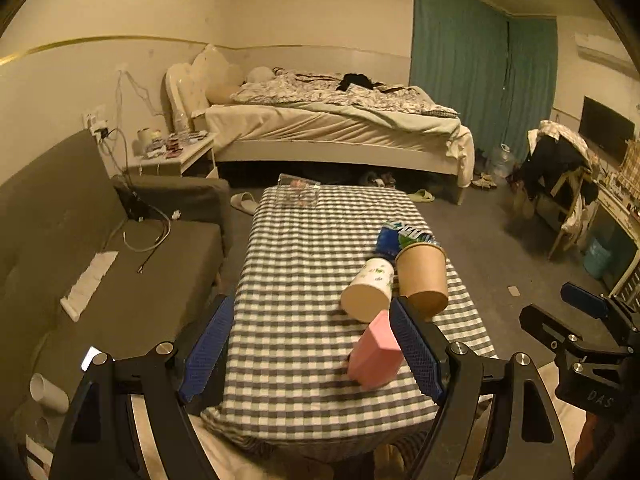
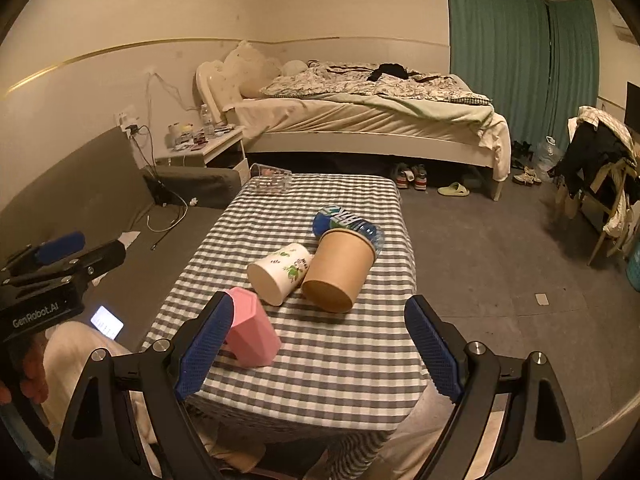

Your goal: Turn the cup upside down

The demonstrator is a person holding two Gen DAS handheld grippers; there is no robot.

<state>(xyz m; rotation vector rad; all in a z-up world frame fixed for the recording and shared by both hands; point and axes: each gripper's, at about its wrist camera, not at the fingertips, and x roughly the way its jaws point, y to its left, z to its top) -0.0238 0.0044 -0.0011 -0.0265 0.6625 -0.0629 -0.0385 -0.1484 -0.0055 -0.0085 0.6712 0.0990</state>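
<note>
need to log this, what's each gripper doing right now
left gripper: open, holding nothing, above the table.
right gripper: open, holding nothing, near the pink cup.

Ahead of the right gripper, whose pads are blue, the desk wears grey-and-white check. On it are a pink cup, a white cup with green leaf print, a plain brown cup and a blue-labelled bottle. Teal curtains hang far beyond.
</note>
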